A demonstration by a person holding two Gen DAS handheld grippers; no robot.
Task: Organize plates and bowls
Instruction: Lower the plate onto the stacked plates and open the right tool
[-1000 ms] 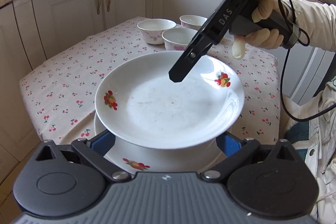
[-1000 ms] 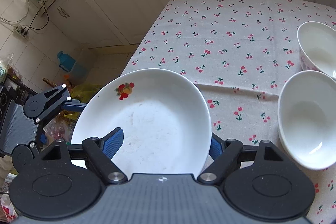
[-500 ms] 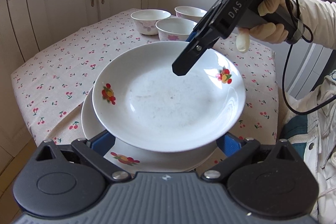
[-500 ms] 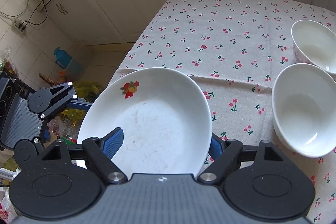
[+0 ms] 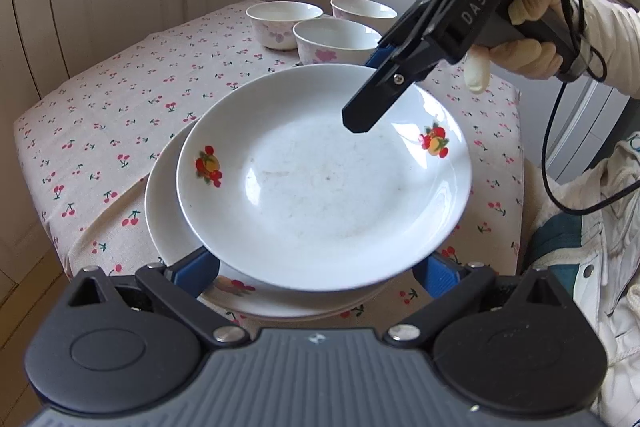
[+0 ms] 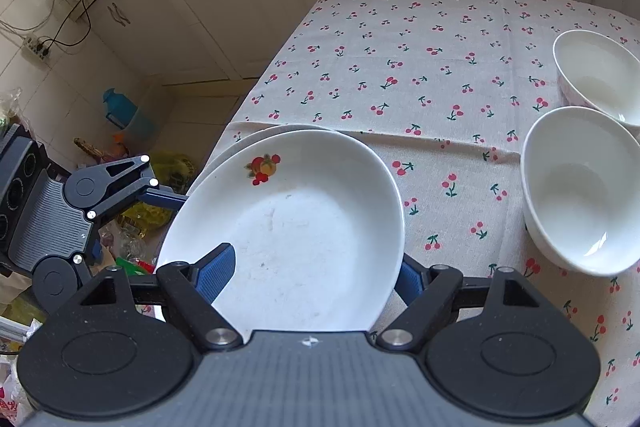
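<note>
Lowered since a second ago, your upper plate [image 5: 324, 183] now hangs just above the lower plate [image 5: 168, 203] on the bench [image 5: 92, 131]. Both grippers' fingers [image 6: 214, 273] pinch its opposite rims, keeping it level for stacking; bowls [image 6: 580, 187] wait beyond.

Upper plate [image 5: 320, 187]: glossy glazed ceramic, with faint scuffs in the well. Bowls [image 5: 336, 37]: the same glossy white glaze. Worktop cloth [image 5: 120, 115]: matt woven fabric. Tool [image 6: 308, 275]: matt black plastic, ribbed blue pads, bright metal screws.
</note>
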